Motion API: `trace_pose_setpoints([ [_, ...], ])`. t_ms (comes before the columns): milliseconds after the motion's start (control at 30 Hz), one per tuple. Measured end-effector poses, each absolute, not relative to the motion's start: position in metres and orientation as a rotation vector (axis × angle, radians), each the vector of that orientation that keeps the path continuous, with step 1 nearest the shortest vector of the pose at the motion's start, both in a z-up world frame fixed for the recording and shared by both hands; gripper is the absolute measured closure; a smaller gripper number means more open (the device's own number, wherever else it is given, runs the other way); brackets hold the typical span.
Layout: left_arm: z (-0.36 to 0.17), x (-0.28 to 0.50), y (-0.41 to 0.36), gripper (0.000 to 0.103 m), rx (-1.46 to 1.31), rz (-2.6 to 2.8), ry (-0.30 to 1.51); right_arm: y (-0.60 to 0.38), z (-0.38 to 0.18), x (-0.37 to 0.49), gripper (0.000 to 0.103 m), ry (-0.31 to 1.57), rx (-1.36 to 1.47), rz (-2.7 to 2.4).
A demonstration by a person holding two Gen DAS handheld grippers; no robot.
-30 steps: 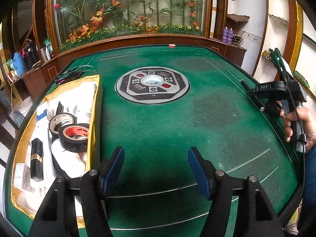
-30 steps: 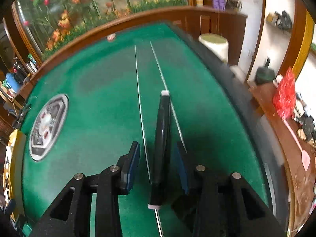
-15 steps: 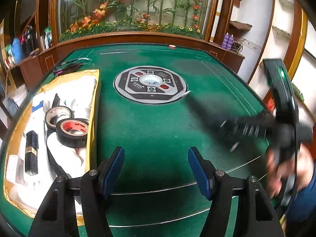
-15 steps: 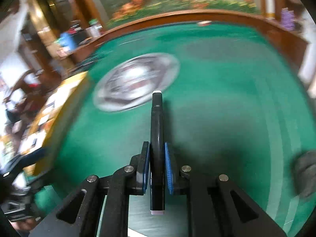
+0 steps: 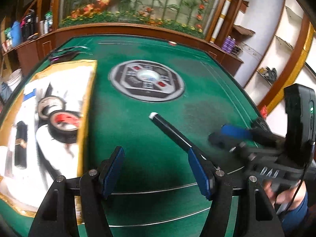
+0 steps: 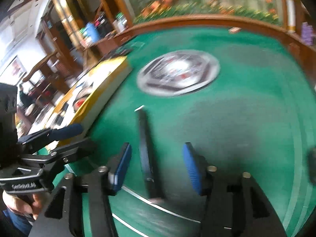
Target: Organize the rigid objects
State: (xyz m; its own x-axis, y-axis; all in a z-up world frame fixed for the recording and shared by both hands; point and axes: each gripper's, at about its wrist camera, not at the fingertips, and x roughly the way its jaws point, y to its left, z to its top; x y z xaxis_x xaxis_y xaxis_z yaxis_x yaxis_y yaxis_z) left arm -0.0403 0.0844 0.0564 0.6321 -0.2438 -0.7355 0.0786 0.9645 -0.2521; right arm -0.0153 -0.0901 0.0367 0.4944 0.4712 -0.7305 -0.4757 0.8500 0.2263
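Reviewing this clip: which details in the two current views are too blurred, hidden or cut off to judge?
- Black stick, right wrist view: motion blur; unclear whether it rests on the table while the right gripper is opening.
- Its near end, left wrist view: hidden behind the left gripper finger.
- Tape rolls in the yellow box: smeared; labels unreadable.
- Box's near corner: covered by the gripper body.

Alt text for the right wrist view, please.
The right gripper is opening around a black pen on a green table, pads clear of it. A yellow tray sits left, beside the left gripper.
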Motion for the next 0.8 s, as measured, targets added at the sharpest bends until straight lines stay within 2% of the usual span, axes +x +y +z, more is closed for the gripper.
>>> trace_pose_setpoints([
  [133, 0.051, -0.026, 0.065, 0.032, -0.213, -0.238, 0.916, -0.142, 0.050, -0.008, 0.047, 0.831, 0.000, 0.453],
  [200, 0.049, -0.017, 0.057, 0.032, -0.243, -0.261, 0.939, -0.172, 0.056, -0.001, 0.039, 0.816, 0.040, 0.385],
  [267, 0.046, -0.006, 0.049, 0.032, -0.274, -0.265, 0.971, -0.211, 0.061, 0.001, 0.037, 0.789, 0.097, 0.285],
  [500, 0.035, 0.025, 0.013, 0.032, -0.178, -0.195, 1.044, -0.289, 0.051, 0.004, 0.037, 0.799, 0.163, 0.090],
  [567, 0.029, 0.027, 0.005, 0.047, -0.100, -0.181, 1.041, -0.299, 0.046, 0.003, 0.036, 0.808, 0.177, 0.079],
  [633, 0.026, 0.026, -0.002, 0.071, 0.029, -0.146, 1.008, -0.306, 0.042, 0.002, 0.034, 0.818, 0.178, 0.078],
  [667, 0.026, 0.024, -0.003, 0.073, 0.062, -0.143, 0.995, -0.310, 0.042, 0.001, 0.029, 0.819, 0.173, 0.079],
  [700, 0.025, 0.024, -0.002, 0.082, 0.066, -0.158, 0.996, -0.312, 0.040, 0.002, 0.022, 0.822, 0.160, 0.080],
  [733, 0.026, 0.023, 0.000, 0.085, 0.077, -0.168, 0.996, -0.313, 0.039, 0.003, 0.019, 0.829, 0.152, 0.082],
  [800, 0.026, 0.020, 0.005, 0.085, 0.118, -0.154, 0.984, -0.309, 0.034, 0.009, 0.018, 0.846, 0.158, 0.120],
])
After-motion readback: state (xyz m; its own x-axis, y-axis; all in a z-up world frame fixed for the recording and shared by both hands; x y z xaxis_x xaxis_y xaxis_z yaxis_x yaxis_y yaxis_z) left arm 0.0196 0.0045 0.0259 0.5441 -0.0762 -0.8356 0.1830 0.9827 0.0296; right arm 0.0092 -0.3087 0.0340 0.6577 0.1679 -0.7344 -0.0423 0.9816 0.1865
